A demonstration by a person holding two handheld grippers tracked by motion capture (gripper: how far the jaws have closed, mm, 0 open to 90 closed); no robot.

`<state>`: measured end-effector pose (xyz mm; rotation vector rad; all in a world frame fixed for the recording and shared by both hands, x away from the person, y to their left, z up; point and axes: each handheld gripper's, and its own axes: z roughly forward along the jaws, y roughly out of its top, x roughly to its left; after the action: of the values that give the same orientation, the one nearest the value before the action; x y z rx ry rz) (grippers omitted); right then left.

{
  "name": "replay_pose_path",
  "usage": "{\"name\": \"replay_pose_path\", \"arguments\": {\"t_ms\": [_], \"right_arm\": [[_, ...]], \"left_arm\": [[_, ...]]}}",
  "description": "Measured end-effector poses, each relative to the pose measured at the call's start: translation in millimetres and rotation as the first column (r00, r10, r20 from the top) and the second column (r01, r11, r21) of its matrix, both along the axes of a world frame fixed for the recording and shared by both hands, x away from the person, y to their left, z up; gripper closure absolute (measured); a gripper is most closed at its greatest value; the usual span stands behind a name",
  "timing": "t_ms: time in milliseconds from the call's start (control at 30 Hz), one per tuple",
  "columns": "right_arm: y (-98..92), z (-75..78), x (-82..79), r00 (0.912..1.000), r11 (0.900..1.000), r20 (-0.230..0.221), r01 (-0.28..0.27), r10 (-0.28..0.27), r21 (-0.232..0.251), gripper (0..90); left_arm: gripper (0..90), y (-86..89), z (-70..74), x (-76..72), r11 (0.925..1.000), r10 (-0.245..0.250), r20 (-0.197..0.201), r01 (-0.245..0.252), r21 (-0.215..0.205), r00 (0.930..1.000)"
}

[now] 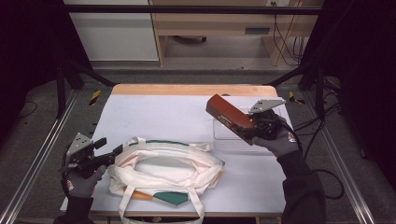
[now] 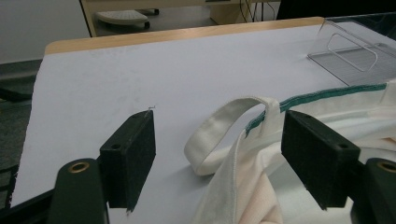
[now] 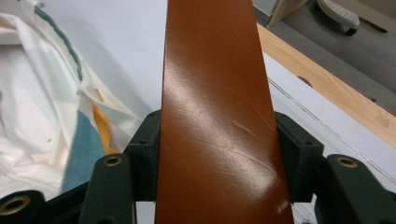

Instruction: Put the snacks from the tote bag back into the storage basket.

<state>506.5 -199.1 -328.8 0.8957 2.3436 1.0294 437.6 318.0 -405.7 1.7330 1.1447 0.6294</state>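
One cloth bag (image 1: 166, 170) lies on the desk (image 1: 159, 116). The left tongs (image 1: 108, 150) stand released at its rim. Right of the bag, the right tongs (image 1: 247, 133) grasp one brown box (image 1: 229, 116), above one clear stand (image 1: 224, 135).

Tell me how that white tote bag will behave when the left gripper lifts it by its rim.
The tote bag will probably sag: its cloth already lies in soft folds. The strap loops loosely, so it may dangle or snag. It looks light, though something orange inside could shift. The left gripper straddles the rim, jaws open.

Tote bag (image 1: 166, 168) on table (image 1: 159, 109) front, clear stand (image 1: 229, 135) behind right
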Motion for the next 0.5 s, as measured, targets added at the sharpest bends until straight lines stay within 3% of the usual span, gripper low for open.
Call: {"name": "replay_pose_path", "arguments": {"t_ms": [500], "right_arm": [[-9.8,-9.8,19.6,0.9997,1.000,-0.007,0.022,-0.022,-0.008,43.5]], "left_arm": [[25.8,-0.3,-1.0,0.6,1.0000,0.000,-0.004,0.000,0.005,1.0000]]}}
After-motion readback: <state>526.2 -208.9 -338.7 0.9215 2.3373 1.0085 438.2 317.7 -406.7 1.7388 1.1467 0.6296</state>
